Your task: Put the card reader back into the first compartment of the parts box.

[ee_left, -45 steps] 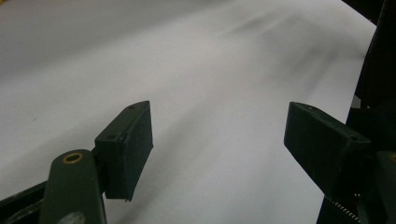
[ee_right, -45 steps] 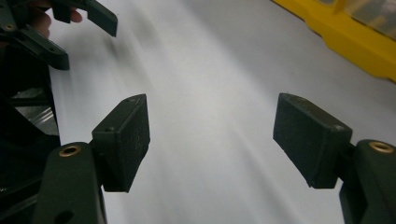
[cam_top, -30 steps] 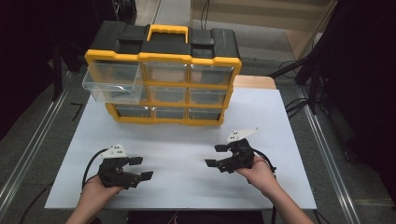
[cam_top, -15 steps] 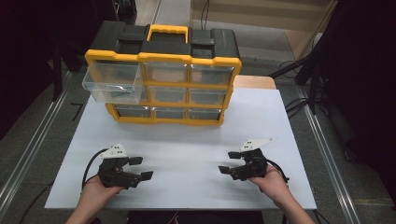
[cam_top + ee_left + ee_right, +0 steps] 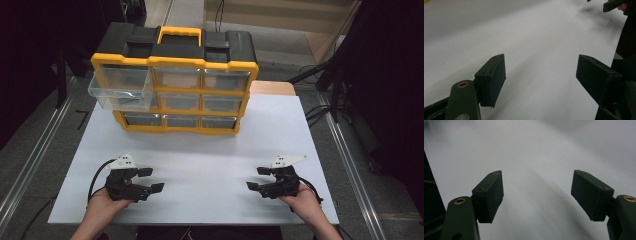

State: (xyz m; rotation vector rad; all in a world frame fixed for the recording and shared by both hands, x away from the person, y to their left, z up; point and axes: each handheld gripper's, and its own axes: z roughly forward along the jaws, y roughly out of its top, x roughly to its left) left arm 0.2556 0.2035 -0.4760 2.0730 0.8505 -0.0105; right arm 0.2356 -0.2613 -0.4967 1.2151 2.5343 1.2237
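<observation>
A yellow and black drawer organizer (image 5: 175, 82) stands at the back of the white table (image 5: 200, 160). Its top-left clear drawer (image 5: 120, 90) is pulled out; the other drawers sit flush. My left gripper (image 5: 150, 180) rests near the front left of the table, open and holding nothing, its jaws pointing right. Near the front right, my right gripper (image 5: 257, 178) is open too, jaws pointing left. In the left gripper view my left gripper (image 5: 541, 75) faces bare white table, and the other gripper's jaw tip shows at the top right. My right gripper (image 5: 537, 195) also faces bare table.
A wooden board (image 5: 272, 88) lies behind the organizer at the right. Metal rails (image 5: 345, 150) run along both sides of the table, with dark floor and cables beyond. Bare white surface lies between the two grippers.
My right gripper has moved right and toward the table's front edge. The left gripper has stayed where it was.
</observation>
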